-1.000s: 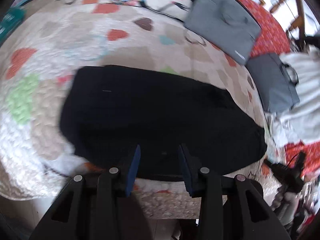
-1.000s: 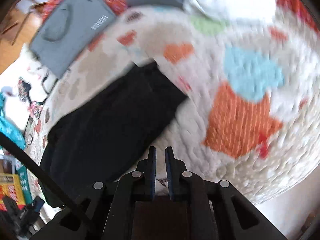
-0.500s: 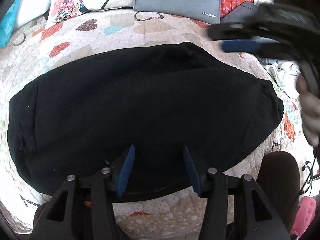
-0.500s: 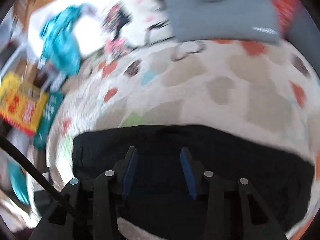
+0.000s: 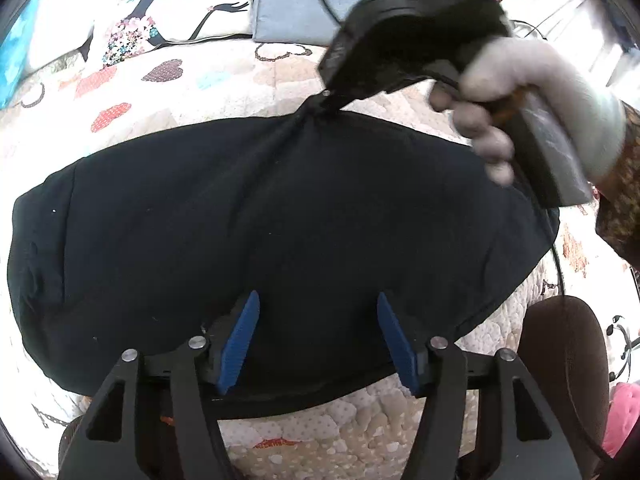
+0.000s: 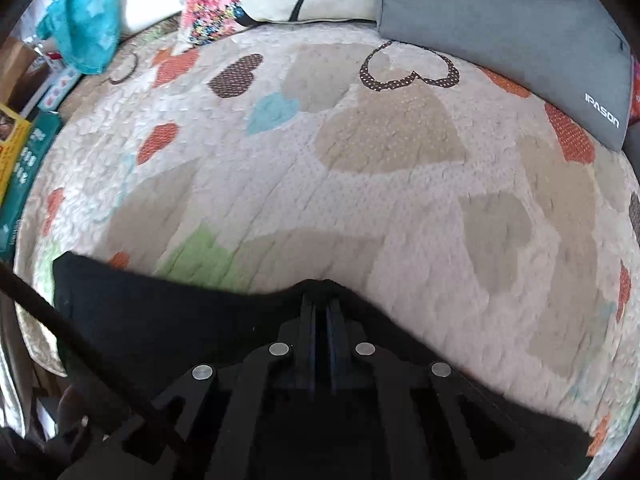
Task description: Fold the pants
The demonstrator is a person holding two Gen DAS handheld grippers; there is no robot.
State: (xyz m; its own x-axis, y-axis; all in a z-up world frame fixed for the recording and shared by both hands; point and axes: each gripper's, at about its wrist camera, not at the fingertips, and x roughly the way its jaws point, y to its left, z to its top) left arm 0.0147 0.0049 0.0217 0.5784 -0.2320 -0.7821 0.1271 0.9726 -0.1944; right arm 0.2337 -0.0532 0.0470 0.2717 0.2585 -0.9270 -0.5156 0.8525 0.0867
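1. Heart-patterned quilted bed (image 6: 400, 184) carries soft black fabric pants (image 5: 260, 232), lying flat.
2. Right claw (image 6: 320, 312) is clenched on the pants' far edge, tenting it.
3. Left claw (image 5: 316, 340) hangs released above the near edge.
4. Limp, light cloth likely sags; edges suit gripping.

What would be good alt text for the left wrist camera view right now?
Black pants lie spread across a heart-patterned quilt, and the right gripper, held in a hand, pinches their far edge into a small peak. The left gripper hovers over the near edge with its blue jaws wide apart. A printed pillow sits behind.
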